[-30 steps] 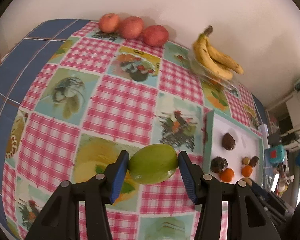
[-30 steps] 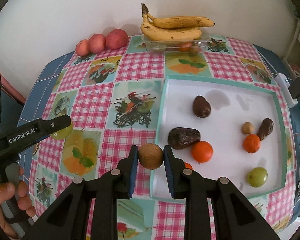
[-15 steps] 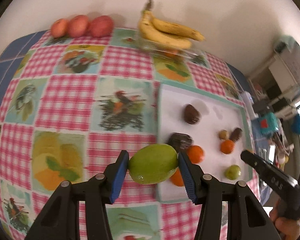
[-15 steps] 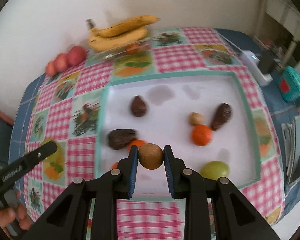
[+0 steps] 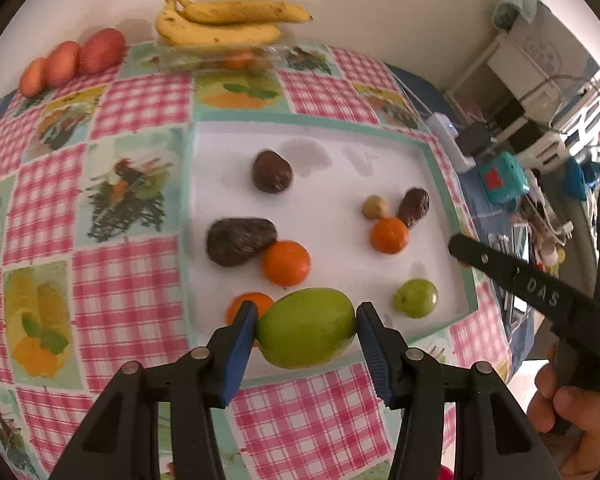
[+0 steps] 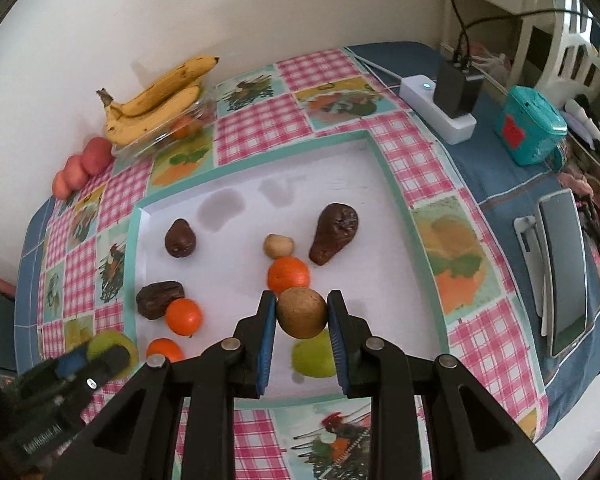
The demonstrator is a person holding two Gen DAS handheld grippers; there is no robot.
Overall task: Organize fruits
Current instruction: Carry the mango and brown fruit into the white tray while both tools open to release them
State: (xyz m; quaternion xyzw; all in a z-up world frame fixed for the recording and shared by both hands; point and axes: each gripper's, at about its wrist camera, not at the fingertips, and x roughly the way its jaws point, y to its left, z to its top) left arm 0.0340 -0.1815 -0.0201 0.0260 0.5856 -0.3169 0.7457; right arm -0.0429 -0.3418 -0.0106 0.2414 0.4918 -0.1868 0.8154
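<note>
My left gripper (image 5: 306, 330) is shut on a green mango (image 5: 306, 332) and holds it above the near edge of the white tray (image 5: 340, 148). My right gripper (image 6: 302, 314) is shut on a round brown fruit (image 6: 301, 312) above the tray (image 6: 340, 176). On the tray lie three dark avocados, oranges (image 5: 286, 262), a small tan fruit (image 6: 278, 245) and a green fruit (image 5: 415, 298), which shows partly hidden in the right wrist view (image 6: 314, 356).
Bananas (image 5: 220, 24) on a clear box and three red fruits (image 5: 74, 62) stand by the far wall on the chequered tablecloth. A white power strip (image 6: 440, 110), a teal box (image 6: 530, 126) and a phone (image 6: 564, 272) lie right of the tray.
Both grippers have moved right with their fruits, from over the tablecloth to over the tray. The left now holds the mango above the tray's near edge.
</note>
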